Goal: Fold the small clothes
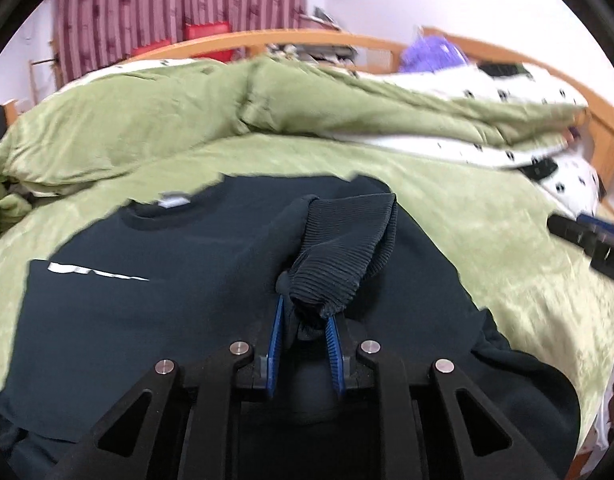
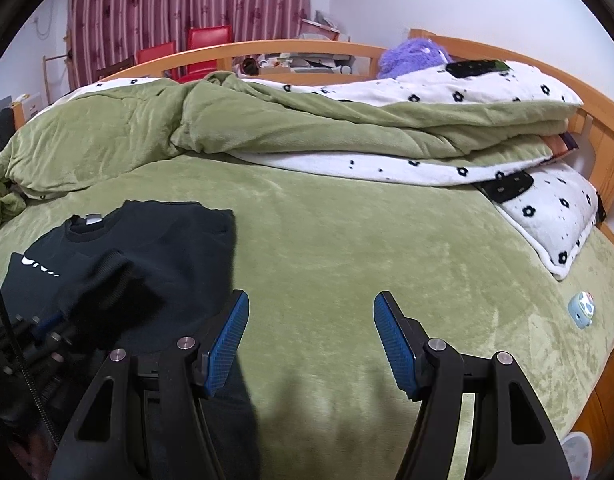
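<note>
Green bedspread [image 2: 347, 240]: left claw [image 1: 305, 320] pinching sweater [image 1: 127, 312] cuff (white print unreadable); right claw [image 2: 311, 336] spread.

You are working over a bed [image 2: 347, 240] that is wearing a green plush cover. A dark sweatshirt [image 2: 155, 248] is lying on it at your left. A rumpled green quilt [image 2: 267, 120] and a white flowered pillow [image 2: 555, 216] are resting farther back, and a small pale-blue case [image 2: 581, 309] is sitting near the right edge.
</note>
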Available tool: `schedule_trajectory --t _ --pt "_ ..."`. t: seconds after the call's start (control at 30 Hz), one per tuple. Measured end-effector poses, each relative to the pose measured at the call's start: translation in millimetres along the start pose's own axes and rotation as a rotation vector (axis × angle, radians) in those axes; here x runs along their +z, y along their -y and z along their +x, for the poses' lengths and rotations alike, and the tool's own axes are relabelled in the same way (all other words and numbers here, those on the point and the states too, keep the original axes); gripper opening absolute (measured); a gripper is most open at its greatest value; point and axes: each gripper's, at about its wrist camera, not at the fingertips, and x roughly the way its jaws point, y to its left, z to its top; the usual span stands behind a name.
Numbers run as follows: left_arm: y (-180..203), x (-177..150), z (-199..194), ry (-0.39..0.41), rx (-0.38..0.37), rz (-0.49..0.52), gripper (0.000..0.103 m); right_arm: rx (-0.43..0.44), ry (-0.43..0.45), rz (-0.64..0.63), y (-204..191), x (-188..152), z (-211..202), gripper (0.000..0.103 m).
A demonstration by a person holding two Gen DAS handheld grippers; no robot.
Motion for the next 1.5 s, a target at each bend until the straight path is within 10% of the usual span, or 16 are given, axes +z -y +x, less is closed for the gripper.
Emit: schedule_trajectory --t 0.73,0.97,1.17,1.5 --pt "-222.8 -38.9 -47.1 0.002 0.174 -0.222 0.018 0.094 0.0 -0.189 -143.2 -2.5 -5.9 0.064" --pt "-256.0 -63.0 -39.9 -0.054 0.15 -0.279 0.021 0.095 -0.031 -0.186 -159.4 -4.5 7.0 0.064" --pt "-258.8 -67.3 -32.2 -0.062 0.101 -0.288 0.05 0.083 -0.044 -0.193 -162.1 -7.2 12.5 0.064" --pt "-260.6 -82.0 -5.6 -0.119 0.049 -0.329 0.041 0.074 -0.052 -0.196 -159.3 -10.0 18.2 0.064"
